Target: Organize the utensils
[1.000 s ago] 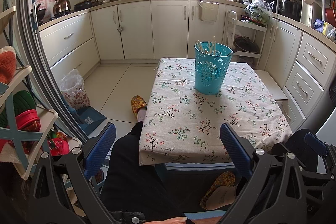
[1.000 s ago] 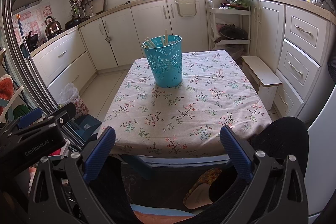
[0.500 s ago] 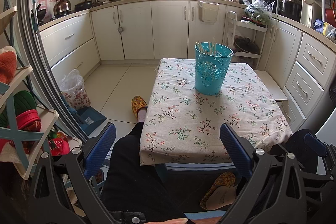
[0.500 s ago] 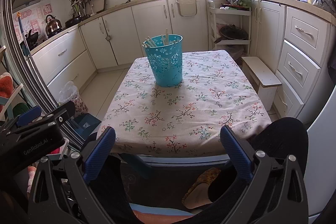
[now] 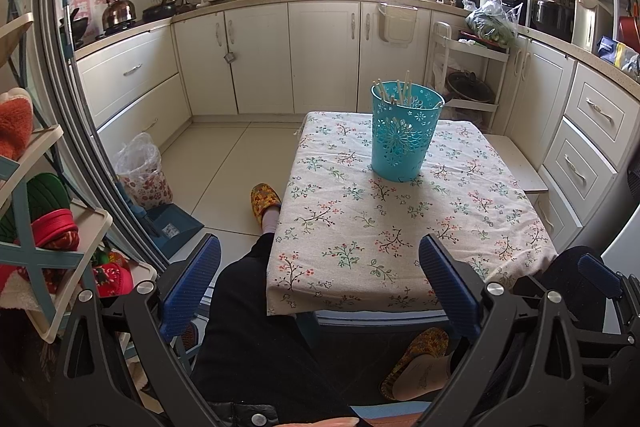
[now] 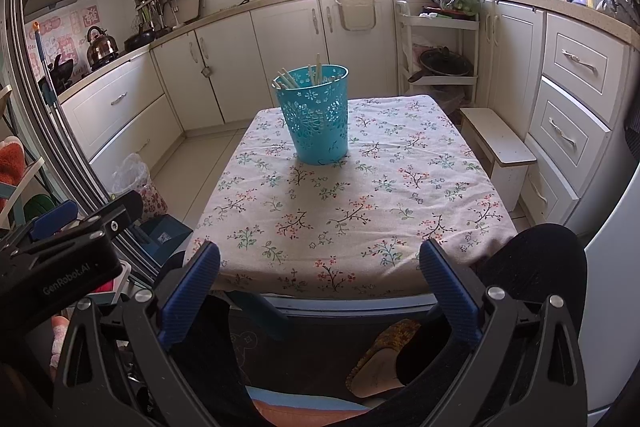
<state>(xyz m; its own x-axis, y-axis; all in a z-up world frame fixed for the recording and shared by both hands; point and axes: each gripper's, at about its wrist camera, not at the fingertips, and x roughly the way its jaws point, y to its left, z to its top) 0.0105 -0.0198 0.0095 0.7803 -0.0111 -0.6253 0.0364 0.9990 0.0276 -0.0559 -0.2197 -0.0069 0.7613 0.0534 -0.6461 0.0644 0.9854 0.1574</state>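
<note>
While both tools hang back off the near edge | left gripper (image 5: 320, 283) wide, empty | right gripper (image 6: 320, 283) wide, empty | pale chopsticks (image 5: 394, 93) upright in perforated turquoise plastic bucket (image 5: 404, 137), 12 o'clock on floral-cloth table (image 5: 360, 247) | likely finished.

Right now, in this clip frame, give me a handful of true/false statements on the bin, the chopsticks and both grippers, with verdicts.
1. The bin stands upright on the table. True.
2. The chopsticks lie flat on the cloth. False: they stand inside the bin, tips above its rim.
3. The left gripper is open and holds nothing. True.
4. The right gripper is shut on a chopstick. False: it is open and empty.
5. Both grippers are short of the table's near edge. True.
6. The bin is red. False: it is teal.
</note>
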